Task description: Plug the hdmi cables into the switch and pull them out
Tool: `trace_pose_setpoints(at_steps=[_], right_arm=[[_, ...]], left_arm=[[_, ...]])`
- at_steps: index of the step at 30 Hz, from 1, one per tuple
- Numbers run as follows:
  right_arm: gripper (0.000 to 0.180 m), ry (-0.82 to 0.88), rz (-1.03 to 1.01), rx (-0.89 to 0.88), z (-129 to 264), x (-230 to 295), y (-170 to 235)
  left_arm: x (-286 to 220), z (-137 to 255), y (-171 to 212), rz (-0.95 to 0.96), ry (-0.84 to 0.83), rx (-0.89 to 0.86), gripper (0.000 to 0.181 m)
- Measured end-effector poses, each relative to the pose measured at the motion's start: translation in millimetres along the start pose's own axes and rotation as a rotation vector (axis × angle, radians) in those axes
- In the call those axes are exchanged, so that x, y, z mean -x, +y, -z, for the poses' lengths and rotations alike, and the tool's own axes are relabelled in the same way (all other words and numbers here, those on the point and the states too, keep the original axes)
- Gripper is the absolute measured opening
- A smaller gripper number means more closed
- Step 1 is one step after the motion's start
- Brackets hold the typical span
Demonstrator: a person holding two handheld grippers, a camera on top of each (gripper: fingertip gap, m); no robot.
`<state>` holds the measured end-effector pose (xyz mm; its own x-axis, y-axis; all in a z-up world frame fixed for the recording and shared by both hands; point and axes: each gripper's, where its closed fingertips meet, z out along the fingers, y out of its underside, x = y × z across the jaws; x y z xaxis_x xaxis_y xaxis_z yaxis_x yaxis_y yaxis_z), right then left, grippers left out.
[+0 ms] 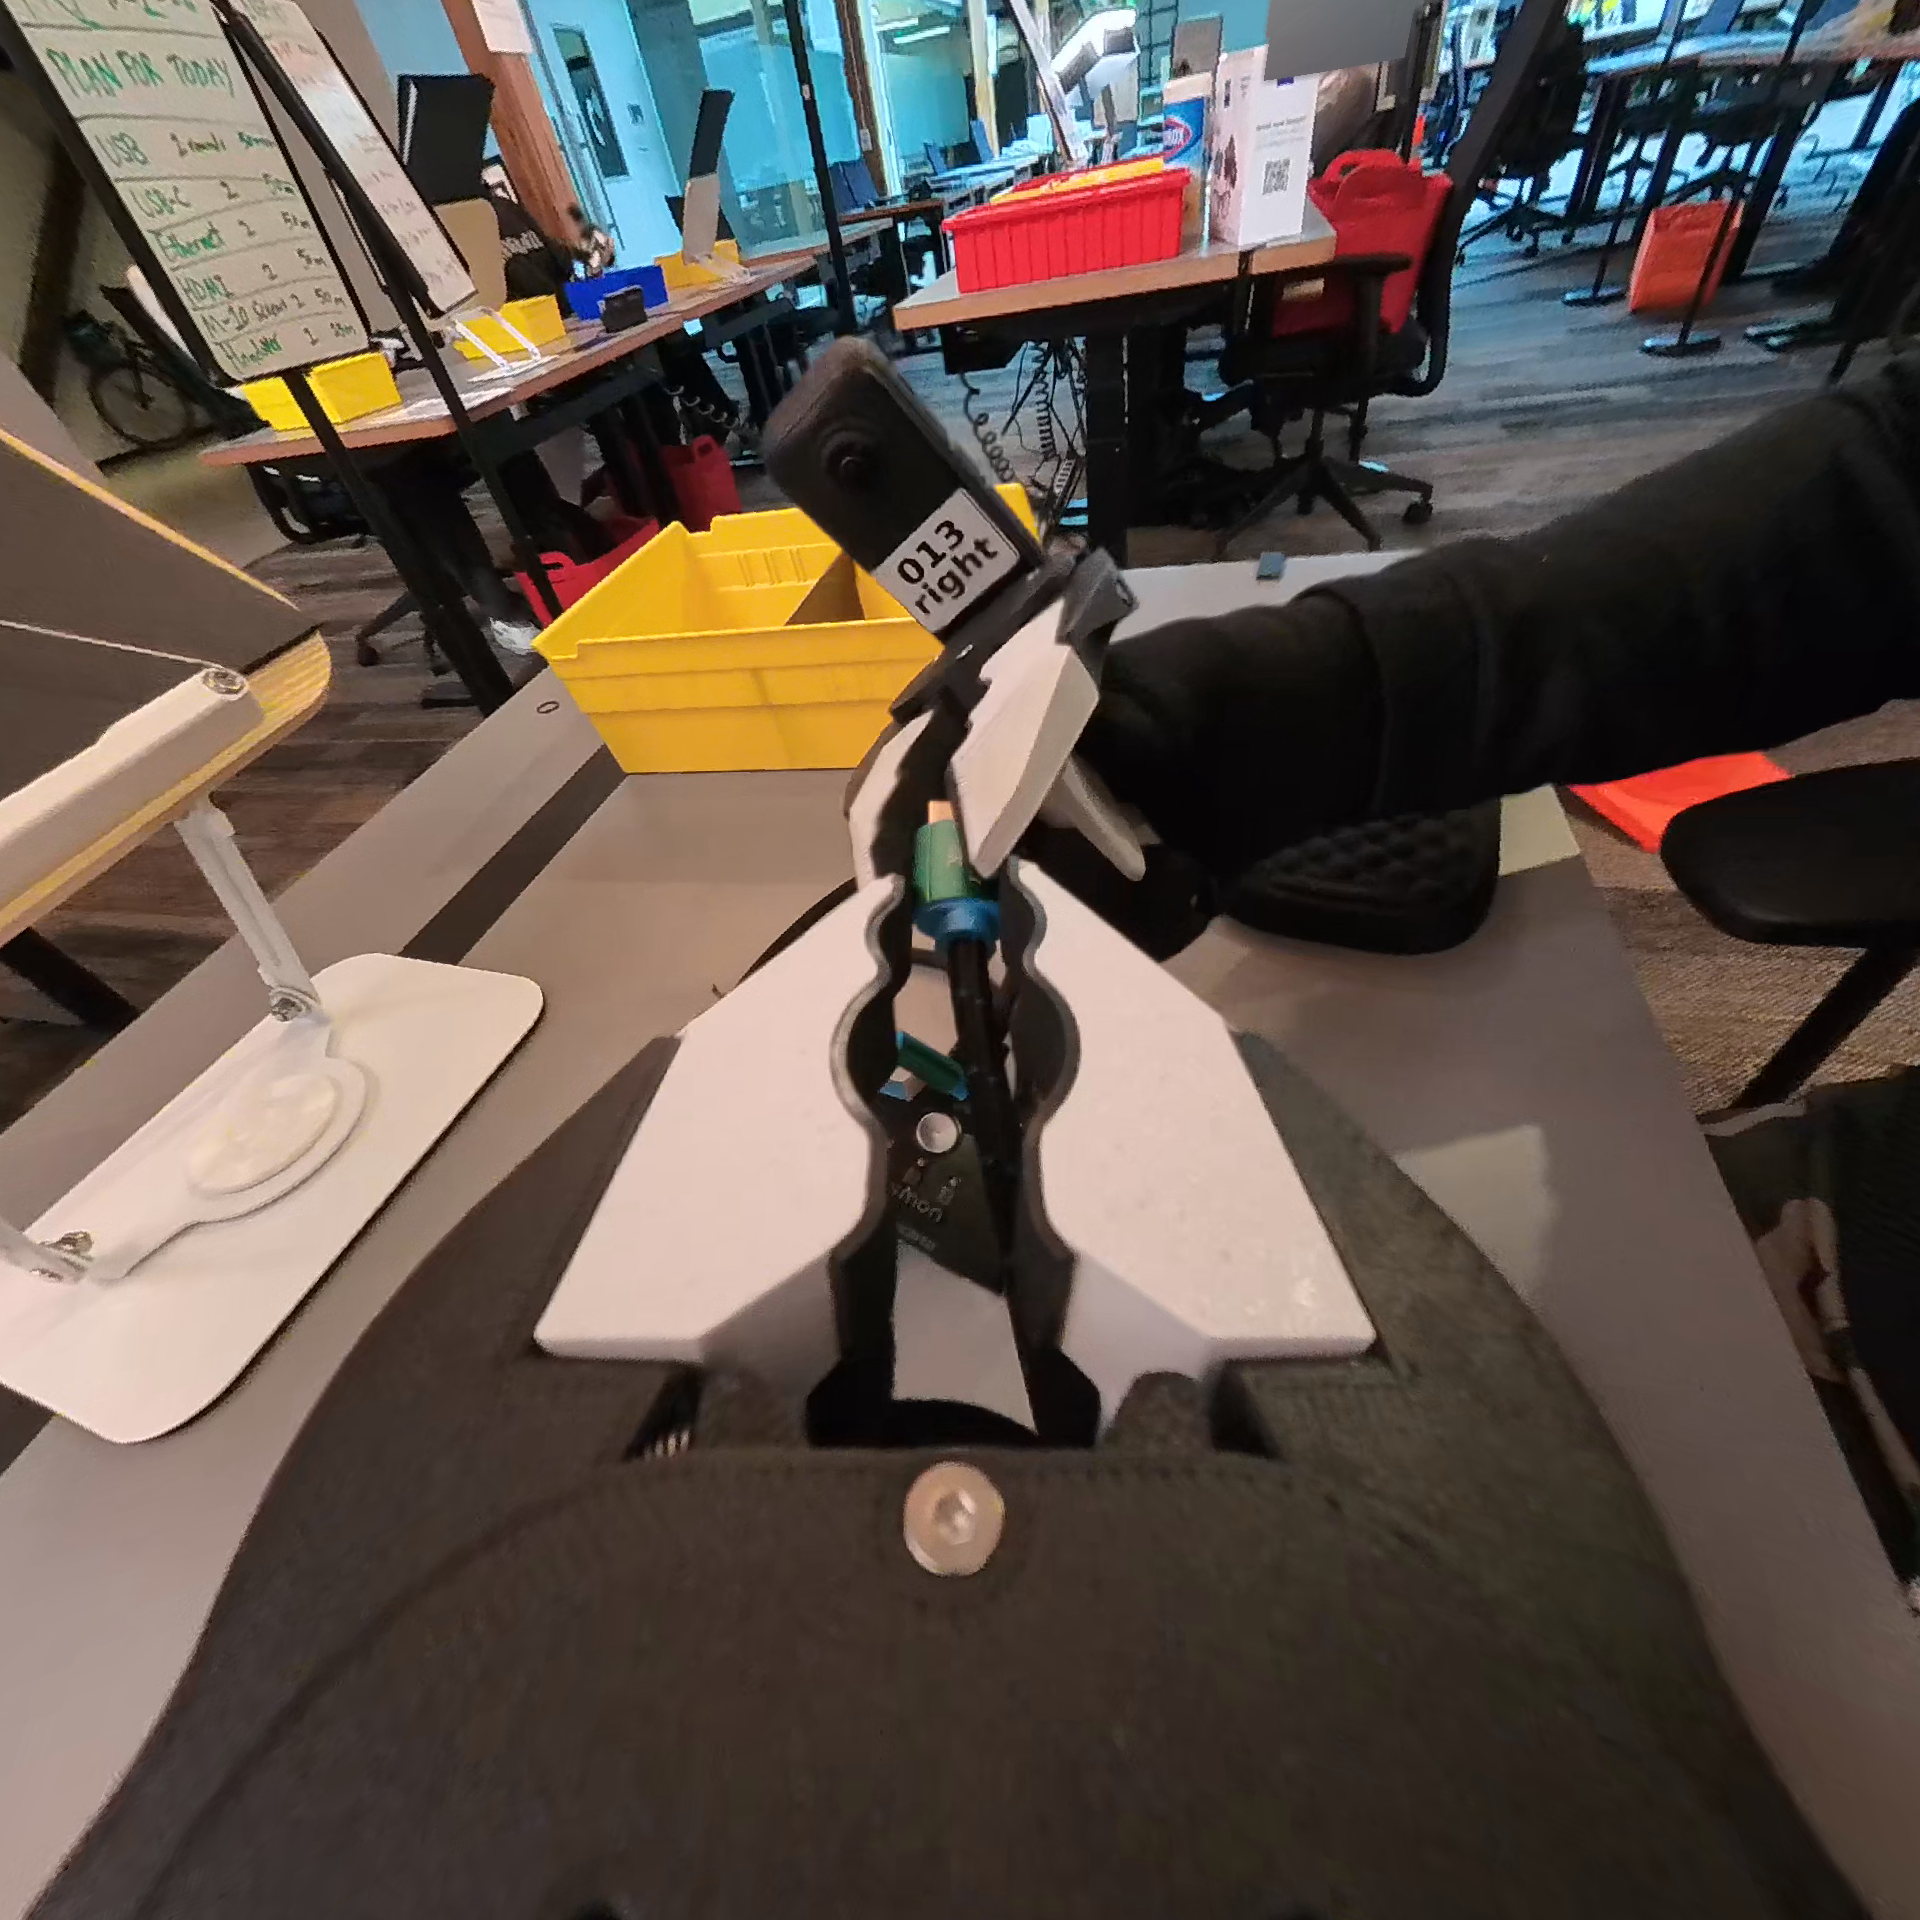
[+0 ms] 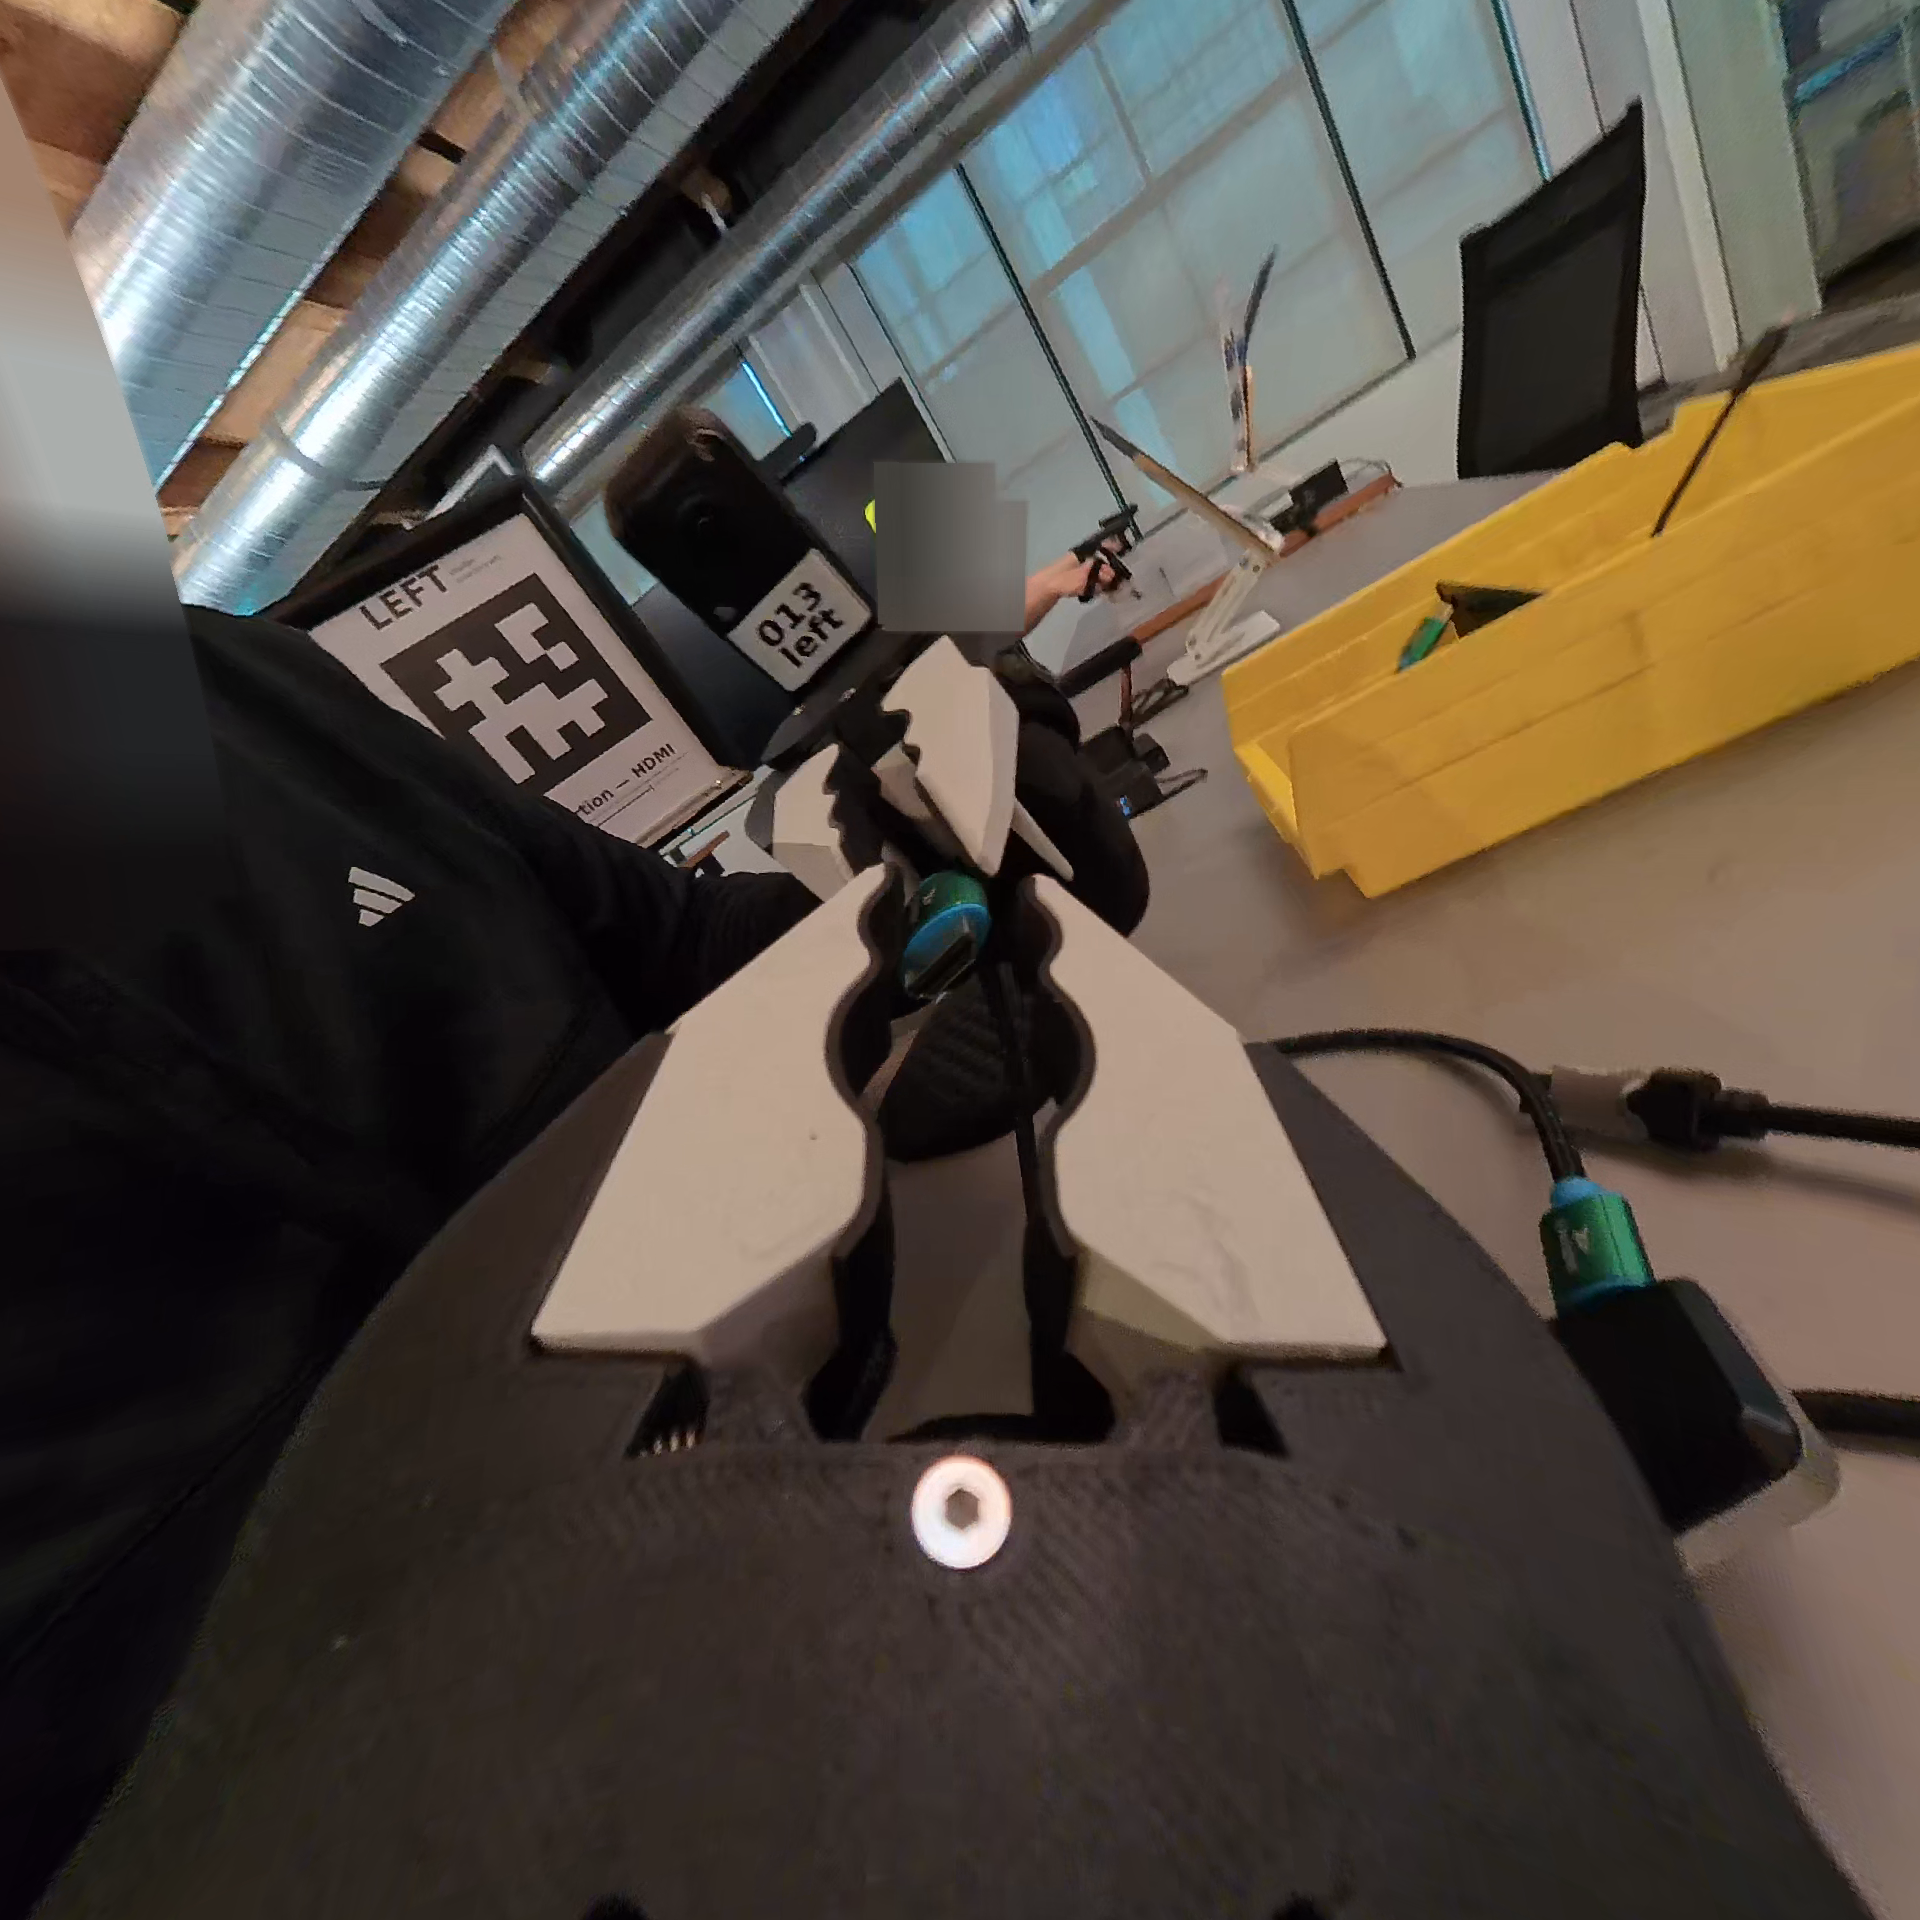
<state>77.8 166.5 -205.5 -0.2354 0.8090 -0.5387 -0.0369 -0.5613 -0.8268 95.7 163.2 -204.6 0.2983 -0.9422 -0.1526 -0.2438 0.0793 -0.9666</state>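
1. Gripping a green HDMI plug [image 1: 940, 854] at its tips, the left gripper [image 1: 948, 904] is seen with jaws closed on it; the right gripper [image 2: 951, 914] meets it at 12 o'clock, jaws pinched on the same plug.
2. The switch [image 2: 1688, 1403] lies on the worktop [image 2: 1455, 966] at 4 o'clock in the right wrist view, a second plug [image 2: 1595, 1242] seated in it.
3. Risk is judged: with two grips on one plug, a twist could slip it.
4. Room is limited by the yellow bin [image 1: 727, 665] at 11 o'clock.

The yellow bin [image 1: 727, 665] blocks the desk's far edge. A white stand [image 1: 260, 1143] occupies the left side. Bare desk surface [image 1: 675, 883] lies between them.
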Motion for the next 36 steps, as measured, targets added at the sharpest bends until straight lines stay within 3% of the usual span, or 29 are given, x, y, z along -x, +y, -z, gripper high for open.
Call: trace_pose_setpoints(at_steps=[4, 5, 10, 16, 23, 27, 32, 36], right_arm=[[0.023, 0.014, -0.093, 0.05, 3, -6, 7], [0.022, 0.026, -0.124, 0.053, 5, -9, 8], [0.018, 0.035, -0.195, 0.109, 11, -12, 21], [0.016, 0.14, -0.174, 0.179, 21, -24, 38], [0.019, 0.334, -0.071, 0.304, 49, -36, 56], [0.02, 0.347, -0.053, 0.336, 50, -34, 65], [0.02, 0.347, -0.04, 0.373, 43, -37, 73], [0.022, 0.354, -0.031, 0.4, 34, -40, 76]], left_arm=[[-1, -3, 6, -0.047, -0.018, 0.031, 0.014], [-4, -4, 8, -0.078, -0.017, 0.046, 0.0], [-7, -11, 22, -0.174, -0.041, 0.125, 0.0], [-7, -16, 47, -0.121, 0.004, 0.217, 0.0], [13, -2, 101, -0.085, 0.011, 0.459, 0.017], [32, 14, 130, -0.055, -0.044, 0.608, 0.03], [18, 34, 176, 0.088, 0.056, 0.845, 0.035], [17, 36, 198, 0.128, 0.049, 0.9, 0.012]])
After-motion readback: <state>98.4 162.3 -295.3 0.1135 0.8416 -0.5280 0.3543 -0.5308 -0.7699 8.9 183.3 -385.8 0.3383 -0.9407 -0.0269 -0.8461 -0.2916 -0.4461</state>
